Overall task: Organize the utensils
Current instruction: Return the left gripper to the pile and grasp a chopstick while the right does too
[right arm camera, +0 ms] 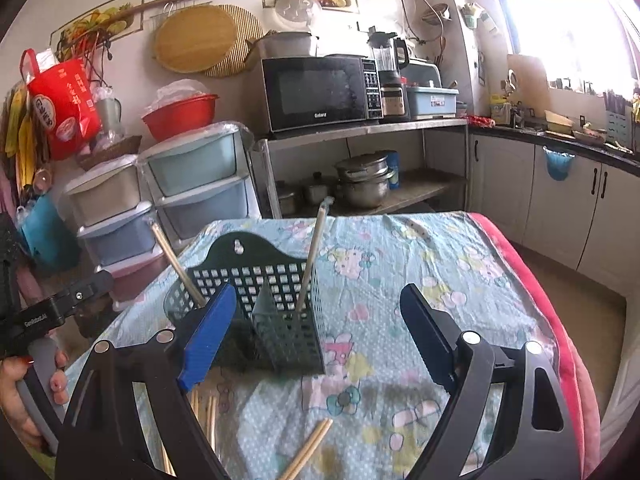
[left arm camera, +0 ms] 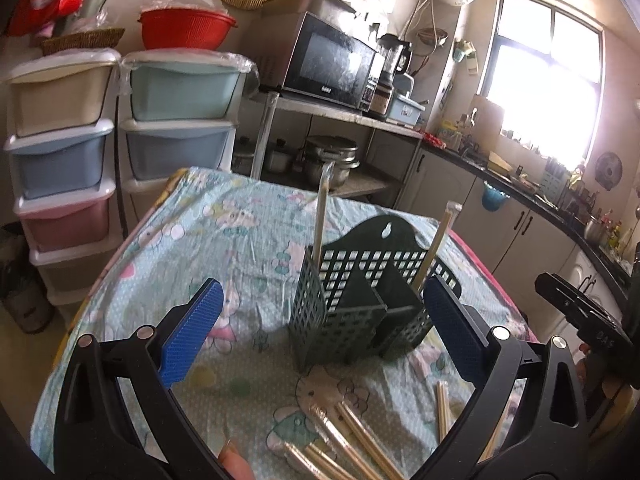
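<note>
Rack (left arm camera: 352,320): holds two wrapped chopstick pairs (left arm camera: 320,216).
Tabletop (left arm camera: 168,248): more chopsticks (left arm camera: 352,432) remain, lower frame.
Left gripper (left arm camera: 320,328): jaws released, empty.
Right gripper (right arm camera: 316,332): jaws released, empty.

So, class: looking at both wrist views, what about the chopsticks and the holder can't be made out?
- Loose chopsticks, left view: near ends cut off by the bottom edge and the left gripper, so no count.
- Chopsticks, right view: partly behind the right gripper.
- Holder: its floor is hidden by its own walls.
- Standing pairs' wrapper tips: blurred.
</note>
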Tool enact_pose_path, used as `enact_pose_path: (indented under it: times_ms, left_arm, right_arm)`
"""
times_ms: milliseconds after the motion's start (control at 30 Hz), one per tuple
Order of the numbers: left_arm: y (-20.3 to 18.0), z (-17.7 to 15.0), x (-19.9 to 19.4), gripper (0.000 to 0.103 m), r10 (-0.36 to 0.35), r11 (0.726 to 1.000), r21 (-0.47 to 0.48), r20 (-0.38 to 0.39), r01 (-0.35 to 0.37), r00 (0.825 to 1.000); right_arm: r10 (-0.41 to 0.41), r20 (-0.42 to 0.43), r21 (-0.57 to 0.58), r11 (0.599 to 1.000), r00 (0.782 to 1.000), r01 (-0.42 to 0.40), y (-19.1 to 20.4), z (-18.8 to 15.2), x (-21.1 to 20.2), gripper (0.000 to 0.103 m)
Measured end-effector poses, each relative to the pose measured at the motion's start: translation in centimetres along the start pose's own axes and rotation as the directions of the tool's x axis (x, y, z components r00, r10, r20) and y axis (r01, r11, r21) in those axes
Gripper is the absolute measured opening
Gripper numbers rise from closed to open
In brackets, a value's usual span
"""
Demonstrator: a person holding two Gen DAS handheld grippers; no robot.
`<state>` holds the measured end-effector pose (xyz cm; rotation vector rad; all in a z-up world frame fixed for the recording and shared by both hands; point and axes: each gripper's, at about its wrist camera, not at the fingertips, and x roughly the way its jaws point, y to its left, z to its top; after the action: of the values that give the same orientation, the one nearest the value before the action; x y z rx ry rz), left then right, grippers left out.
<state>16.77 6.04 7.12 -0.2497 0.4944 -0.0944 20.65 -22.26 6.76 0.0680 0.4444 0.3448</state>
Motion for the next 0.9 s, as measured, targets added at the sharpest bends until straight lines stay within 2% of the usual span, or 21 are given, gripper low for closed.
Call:
enact_pose_path:
  times_ms: [433,633,900]
  left_arm:
    - [0.5,-3.8,1.1,0.092,-0.012,1.0,-0.004,-0.111,0.011,0.994]
    - [0.2,-5.5,1.7,0.092,-0.019,1.0,0.016,-0.164,0.022,0.986]
    - [0.2,-7.6,2.6,0.092,-0.036,0.999,0.009,-0.24,0.039,0.97]
  right_arm:
    - [-0.012,-0.085,-0.005,1.0,0.996,0.012,-0.5,-3.2,-0.8,0.082]
    - [-0.004,-0.147,-0.003,1.0,0.989,0.004,-0.6,-5.2,-0.4,0.081]
    - [0.022,-0.218,0.007,1.0,0.976,-0.021,-0.8,-7.1,0.1,0.074]
